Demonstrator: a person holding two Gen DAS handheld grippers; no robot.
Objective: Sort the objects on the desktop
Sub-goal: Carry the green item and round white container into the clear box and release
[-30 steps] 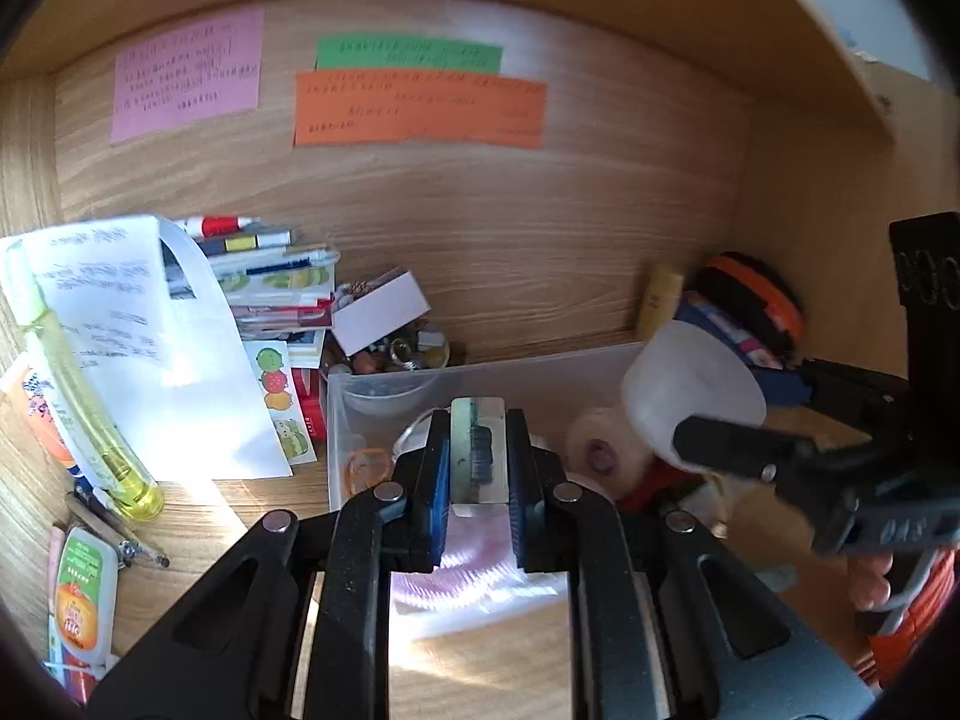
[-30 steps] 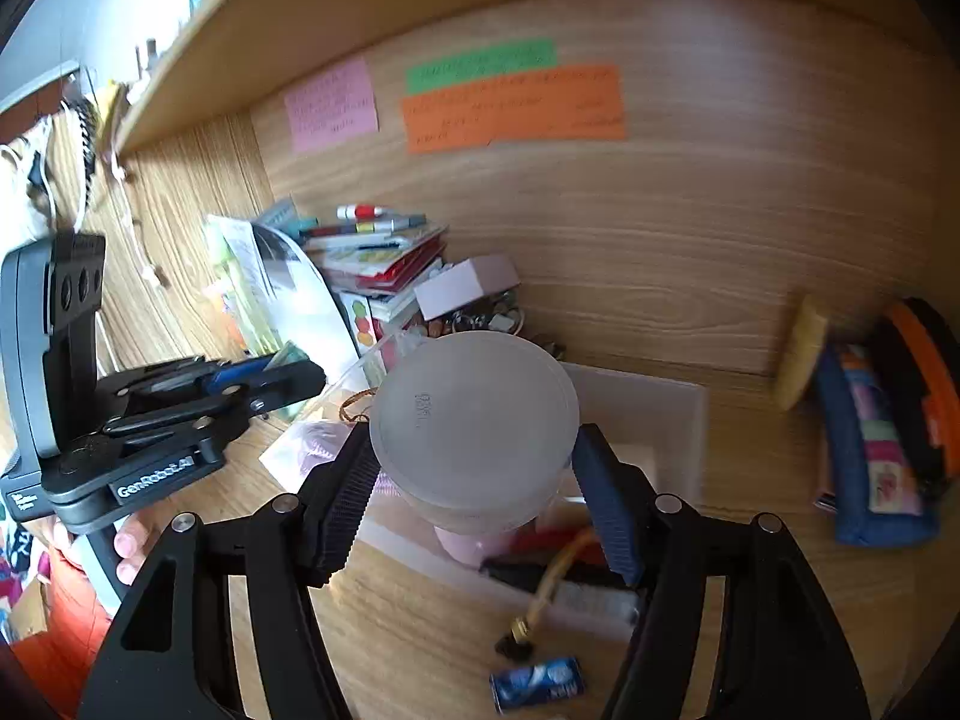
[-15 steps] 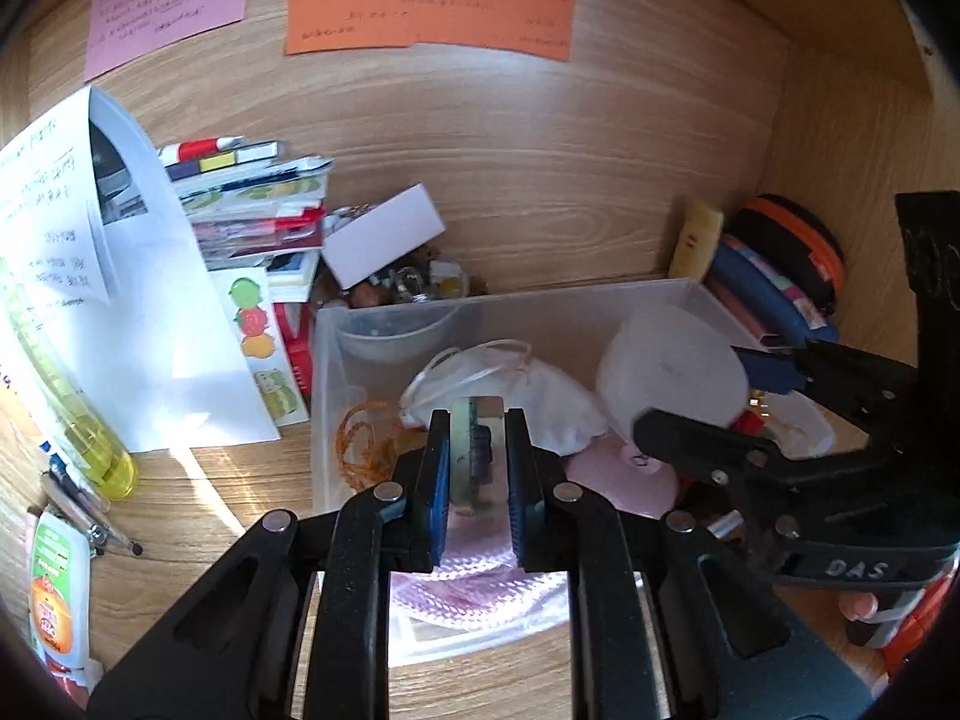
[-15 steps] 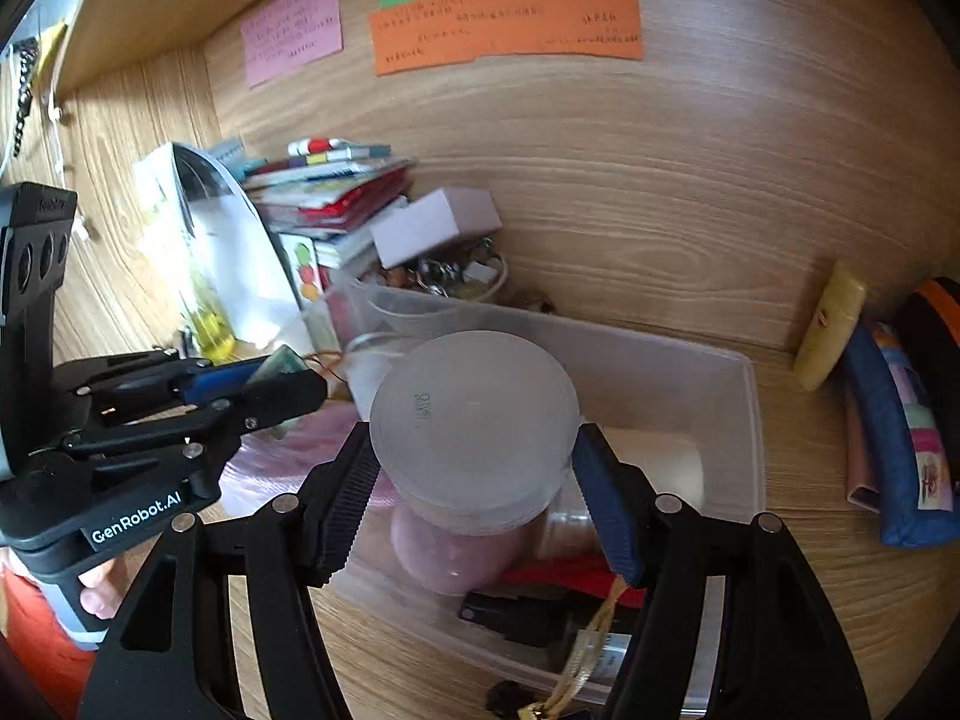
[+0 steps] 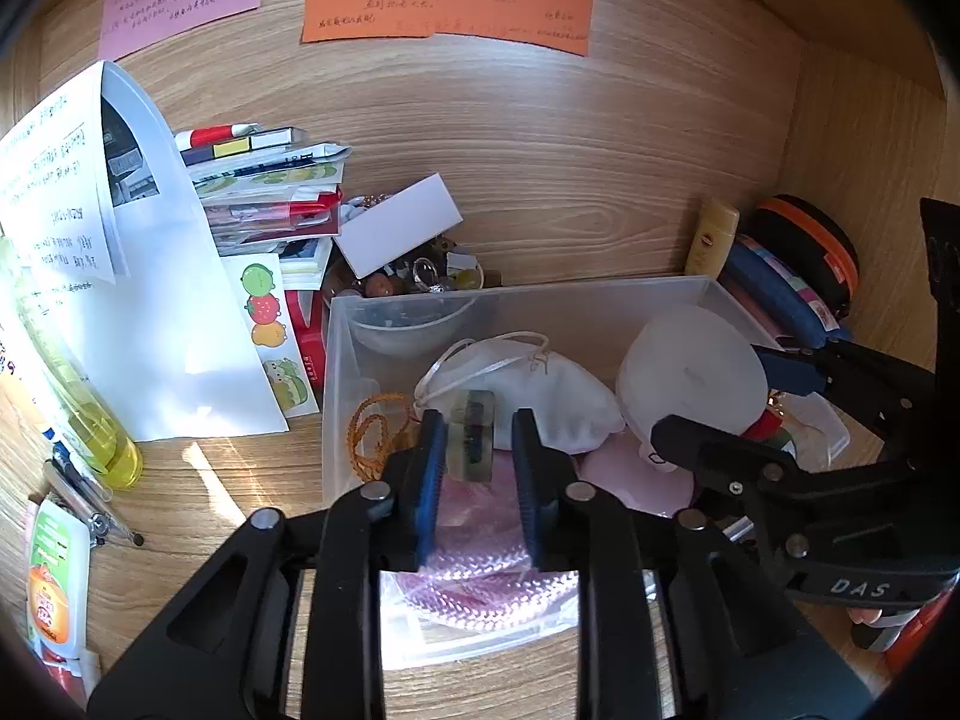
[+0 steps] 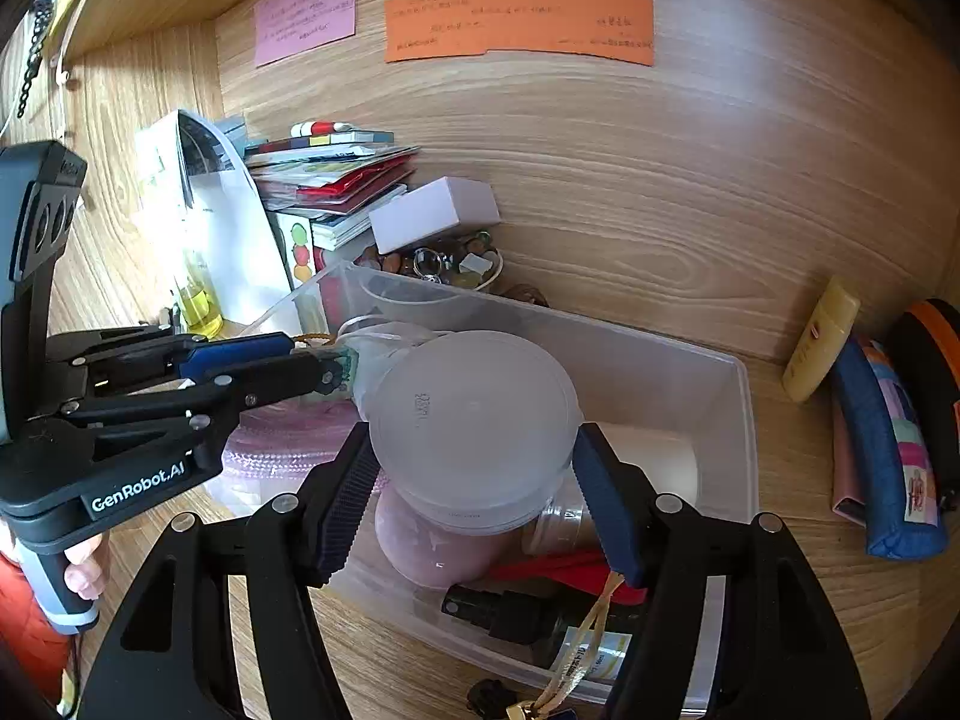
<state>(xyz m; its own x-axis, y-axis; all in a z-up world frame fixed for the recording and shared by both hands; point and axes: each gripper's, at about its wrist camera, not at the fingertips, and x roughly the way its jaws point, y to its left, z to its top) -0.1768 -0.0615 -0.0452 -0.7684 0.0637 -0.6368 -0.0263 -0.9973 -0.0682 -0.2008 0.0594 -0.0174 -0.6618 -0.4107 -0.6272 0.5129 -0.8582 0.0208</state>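
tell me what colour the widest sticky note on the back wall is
Orange. The widest sticky note sits below a green one, clearest in the left wrist view.

The left tongs [image 5: 477, 462] tilt downward, and their jaws have just been opening; a small clear block sits between them, touching only the left pad. Beside them, the right tongs [image 6: 474, 480] tilt down likewise, jaws spread wide and pressed on a round frosted container. Fingertips [image 6: 84, 570] wrap the left handle.

Bowl [image 5: 414, 324] behind bin [image 5: 600, 294]
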